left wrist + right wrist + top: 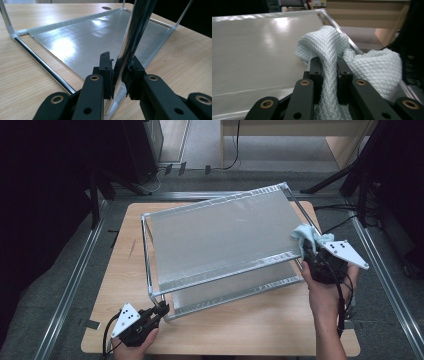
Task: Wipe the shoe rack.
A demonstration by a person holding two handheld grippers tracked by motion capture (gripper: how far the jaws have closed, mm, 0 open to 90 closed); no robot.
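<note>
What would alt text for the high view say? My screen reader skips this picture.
A person's right gripper presses a pale blue cloth against the right edge of a two-tier metal rack on a wooden table. The left gripper clamps the rack's near left post.

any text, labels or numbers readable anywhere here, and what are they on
None can be read.
Two-tier metal rack: plain shelf sheets, no label.
Pale quilted cloth: no tag or print.
Grey plates on the grippers: black dots, no writing.
Items at the top edge of the right gripper view: too blurred to read.
</note>
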